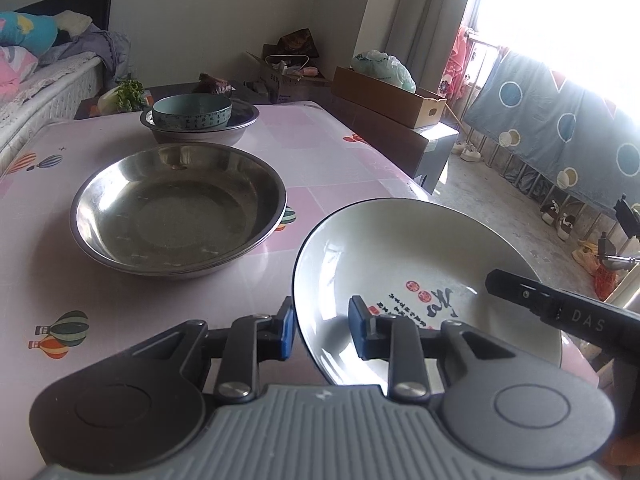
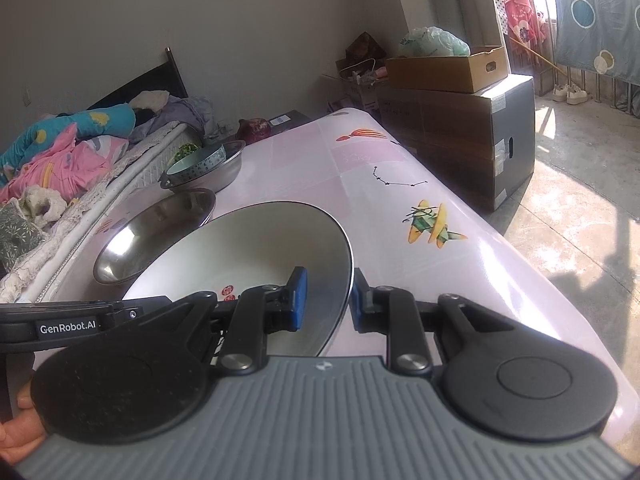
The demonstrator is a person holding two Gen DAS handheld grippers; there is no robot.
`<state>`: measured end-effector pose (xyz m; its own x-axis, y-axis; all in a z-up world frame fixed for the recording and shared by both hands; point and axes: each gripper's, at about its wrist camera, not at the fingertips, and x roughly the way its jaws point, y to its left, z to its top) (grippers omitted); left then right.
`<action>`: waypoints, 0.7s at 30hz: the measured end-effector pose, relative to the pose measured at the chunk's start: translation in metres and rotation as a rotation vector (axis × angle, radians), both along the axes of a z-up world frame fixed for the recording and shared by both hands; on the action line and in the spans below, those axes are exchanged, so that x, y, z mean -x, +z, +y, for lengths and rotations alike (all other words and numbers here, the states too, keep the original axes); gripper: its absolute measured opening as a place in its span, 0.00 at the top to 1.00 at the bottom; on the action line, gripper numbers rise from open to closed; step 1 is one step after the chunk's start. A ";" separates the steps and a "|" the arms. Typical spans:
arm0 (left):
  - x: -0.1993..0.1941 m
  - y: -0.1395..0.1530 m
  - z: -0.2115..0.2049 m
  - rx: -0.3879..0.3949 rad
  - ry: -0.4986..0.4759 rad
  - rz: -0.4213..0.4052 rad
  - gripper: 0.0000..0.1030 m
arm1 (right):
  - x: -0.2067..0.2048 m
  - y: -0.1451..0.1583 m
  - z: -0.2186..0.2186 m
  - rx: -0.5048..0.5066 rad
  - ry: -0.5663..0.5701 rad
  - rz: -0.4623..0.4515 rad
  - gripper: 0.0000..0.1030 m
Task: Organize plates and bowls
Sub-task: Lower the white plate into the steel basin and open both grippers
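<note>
While both grippers pinch opposite rims of the white plate (image 1: 408,264) at the table's (image 1: 48,280) near right, fingers narrow, treat it as stiff, glazed, slippery, breakable; rim holds suit.

hidden: near rim of white plate (image 1: 400,264) lying under left gripper (image 1: 322,330) body | blurred: plate lettering beside its right pad | cut off: hand (image 2: 20,436) showing partly behind right gripper (image 2: 328,300)
</note>
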<state>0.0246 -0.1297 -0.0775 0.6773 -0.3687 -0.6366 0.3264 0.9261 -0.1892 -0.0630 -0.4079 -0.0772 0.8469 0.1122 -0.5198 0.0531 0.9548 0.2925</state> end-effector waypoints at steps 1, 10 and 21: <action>-0.001 0.003 0.002 0.006 0.003 -0.007 0.73 | -0.001 0.004 0.001 0.002 0.004 -0.008 0.79; -0.025 0.038 0.050 0.048 0.114 -0.077 0.73 | -0.055 0.040 0.043 -0.008 0.098 -0.060 0.79; -0.080 0.026 0.124 0.042 0.299 0.014 0.74 | -0.151 0.027 0.123 -0.068 0.253 0.060 0.79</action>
<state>0.1042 -0.0053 -0.0512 0.7514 -0.1808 -0.6346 0.0379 0.9720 -0.2320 0.0882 -0.2852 -0.0505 0.7554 0.3531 -0.5520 -0.1657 0.9180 0.3604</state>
